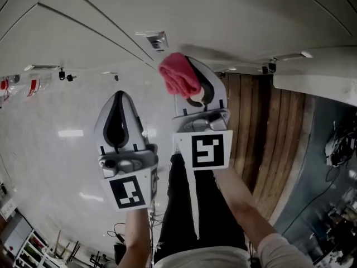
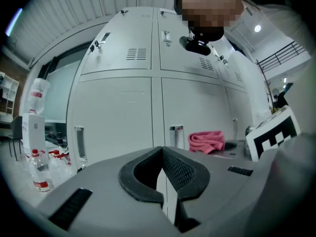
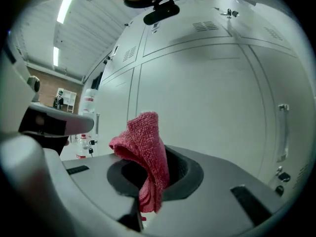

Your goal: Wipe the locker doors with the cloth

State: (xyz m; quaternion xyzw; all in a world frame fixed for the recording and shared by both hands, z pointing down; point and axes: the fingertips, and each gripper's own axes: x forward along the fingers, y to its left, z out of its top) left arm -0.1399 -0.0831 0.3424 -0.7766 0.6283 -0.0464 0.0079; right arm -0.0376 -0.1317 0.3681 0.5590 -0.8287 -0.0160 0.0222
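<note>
Jaws: right gripper (image 3: 157, 169) pinches red cloth (image 3: 143, 142), bunched over tips | left gripper (image 2: 161, 154) pressed together, empty | locker doors (image 3: 207, 98) ahead

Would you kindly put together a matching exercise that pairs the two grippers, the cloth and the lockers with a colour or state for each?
Things:
1. left gripper
2. right gripper
3. cloth
4. lockers

Colour or state:
A. red
B. pale grey, doors closed
C. shut, holding nothing
D. shut on the cloth

Pairs: 1-C, 2-D, 3-A, 4-B
</note>
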